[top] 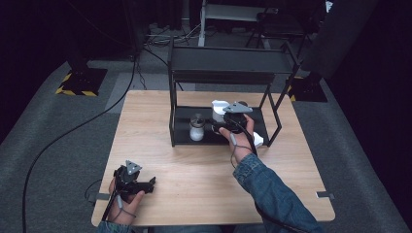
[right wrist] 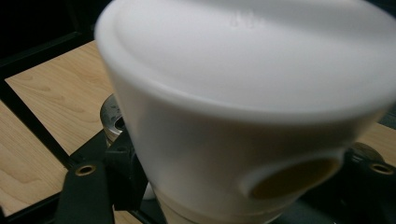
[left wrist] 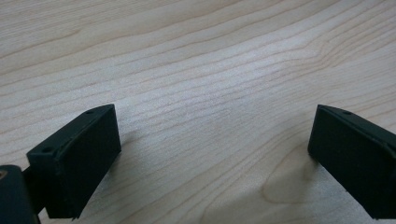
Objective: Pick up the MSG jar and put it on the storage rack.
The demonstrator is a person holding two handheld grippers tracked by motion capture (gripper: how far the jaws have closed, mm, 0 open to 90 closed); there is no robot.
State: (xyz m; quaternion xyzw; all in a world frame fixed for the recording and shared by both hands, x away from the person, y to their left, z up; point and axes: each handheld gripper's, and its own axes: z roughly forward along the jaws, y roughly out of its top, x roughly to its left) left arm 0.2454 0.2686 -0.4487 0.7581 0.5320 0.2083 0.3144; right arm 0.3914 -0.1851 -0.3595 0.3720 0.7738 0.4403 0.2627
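White cup [right wrist: 243, 116] sits clamped between the right gripper [top: 232, 118] jaws, over the black rack's [top: 184, 141] lower shelf beside one shaker [top: 197, 128]. One left gripper [left wrist: 212, 154] rests open on the wooden table [top: 194, 174].

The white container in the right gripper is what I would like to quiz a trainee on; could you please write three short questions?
1. True or false: the right gripper grips a white container.
2. Which stands on the rack's lower shelf? A) shaker B) book C) plate
3. Fill in: the left gripper hangs open over the bare ____.

Key: 1 true; 2 A; 3 table.
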